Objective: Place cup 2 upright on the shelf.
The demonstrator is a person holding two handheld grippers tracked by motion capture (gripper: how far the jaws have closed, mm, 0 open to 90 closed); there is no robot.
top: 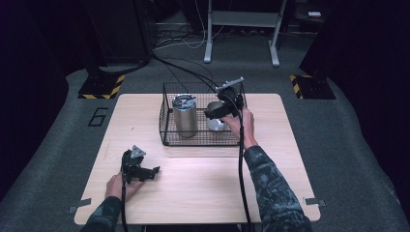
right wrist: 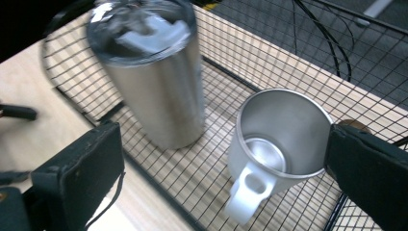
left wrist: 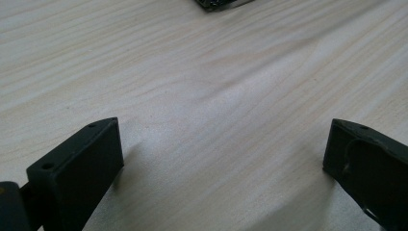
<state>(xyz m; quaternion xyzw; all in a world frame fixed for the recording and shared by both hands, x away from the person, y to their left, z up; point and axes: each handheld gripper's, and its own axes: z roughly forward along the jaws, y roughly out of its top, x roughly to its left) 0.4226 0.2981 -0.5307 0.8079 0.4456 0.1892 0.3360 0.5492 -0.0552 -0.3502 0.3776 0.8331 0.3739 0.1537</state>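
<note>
A black wire basket [top: 167, 140] stands at the back middle of the wooden table [top: 217, 183]. Inside it, on the left, a steel tumbler [top: 184, 116] with a clear lid stands upright; a steel mug [top: 215, 122] sits on the right. My right gripper [top: 213, 113] hovers over the basket just above the mug, open. In the right gripper view the tumbler [right wrist: 154, 82] is at upper left and the mug [right wrist: 279, 139], handle toward the camera, lies below the gap of the right gripper [right wrist: 221, 144]. My left gripper [top: 153, 173] rests low over the table's front left, open on nothing.
In the left gripper view, bare wood [left wrist: 192, 72] lies between the spread jaws, with a corner of the basket [left wrist: 216, 4] at the top edge. Cables [top: 183, 65] run over the floor behind the table. Yellow-black striped bases [top: 101, 87] stand at the back corners.
</note>
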